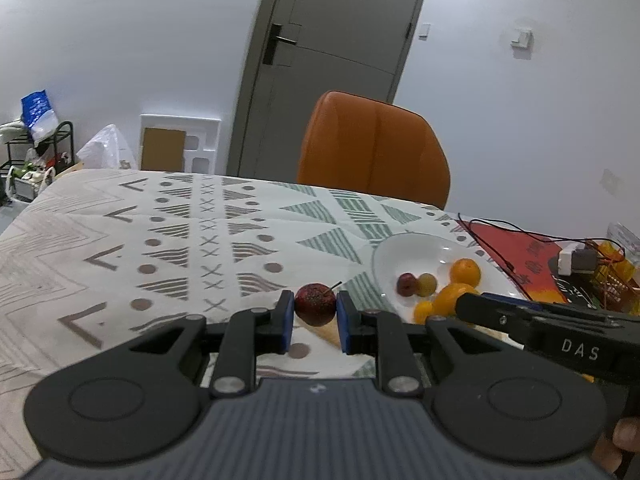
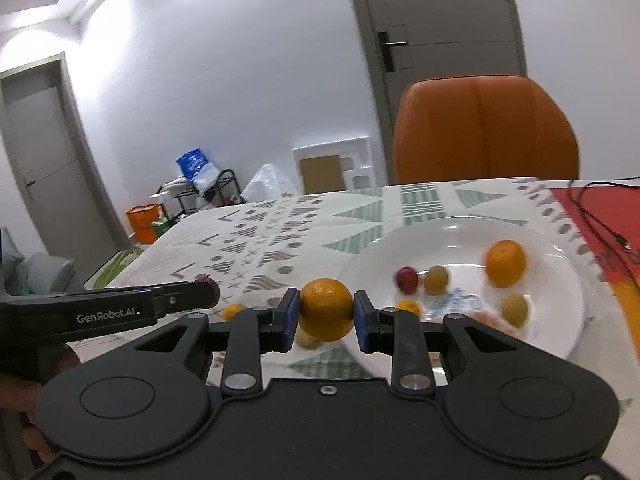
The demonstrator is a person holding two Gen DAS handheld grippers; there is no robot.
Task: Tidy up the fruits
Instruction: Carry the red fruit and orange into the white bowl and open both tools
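Already my left gripper [image 1: 315,320] has its jaws clamped on a dark red fruit [image 1: 315,304], my right gripper [image 2: 326,316] on an orange [image 2: 326,309], plate [image 2: 560,332] just beyond; round skins could squirt free

Bright ceiling glare, fisheye warp, blur.

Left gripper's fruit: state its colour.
Dark red, speckled, with a thin stem; the fruit shows best in the left wrist view, between the left gripper pads.
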